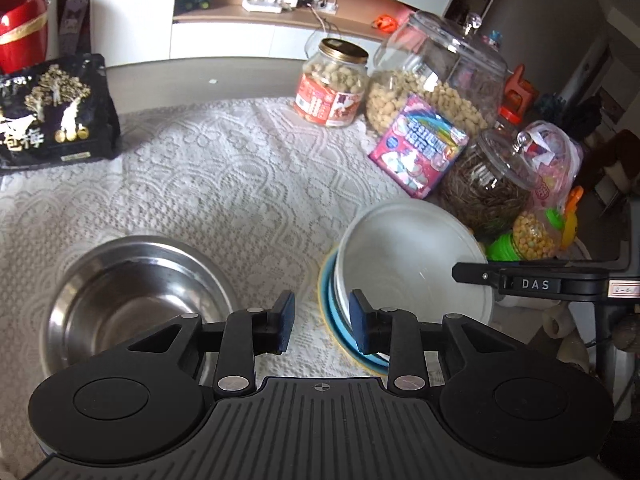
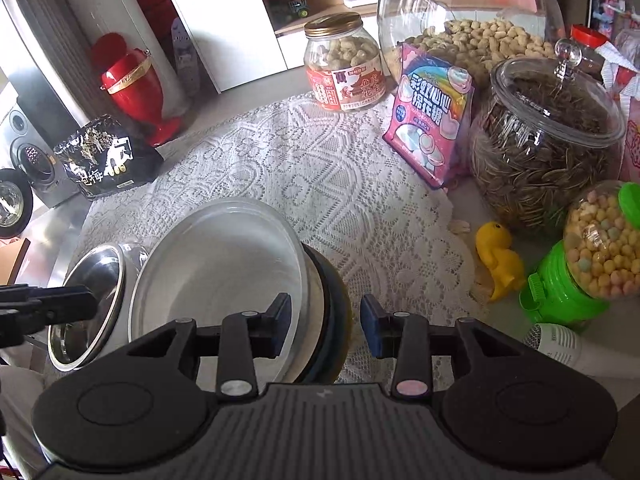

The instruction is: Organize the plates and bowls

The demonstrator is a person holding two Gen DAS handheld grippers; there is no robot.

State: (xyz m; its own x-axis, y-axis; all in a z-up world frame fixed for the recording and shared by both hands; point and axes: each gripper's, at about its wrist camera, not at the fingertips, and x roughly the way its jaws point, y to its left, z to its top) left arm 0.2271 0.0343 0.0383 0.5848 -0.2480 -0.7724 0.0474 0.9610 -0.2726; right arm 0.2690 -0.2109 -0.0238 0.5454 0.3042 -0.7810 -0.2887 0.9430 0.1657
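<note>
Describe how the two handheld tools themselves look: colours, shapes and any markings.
Both look alike: the left tool and right tool have matte black ribbed bodies, two round black discs, black linkage arms with silver rivets, and blue pads on the fingertips. Seen side-on from the left wrist view, the right tool carries white "DAS" lettering.

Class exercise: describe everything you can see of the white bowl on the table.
The white bowl is round, deep, plain and glossy inside, looks empty. It sits upright, nested on a blue plate over a yellow-rimmed one, on the lace tablecloth, right of the steel bowl. The open right gripper straddles its near rim; contact unclear.
</note>
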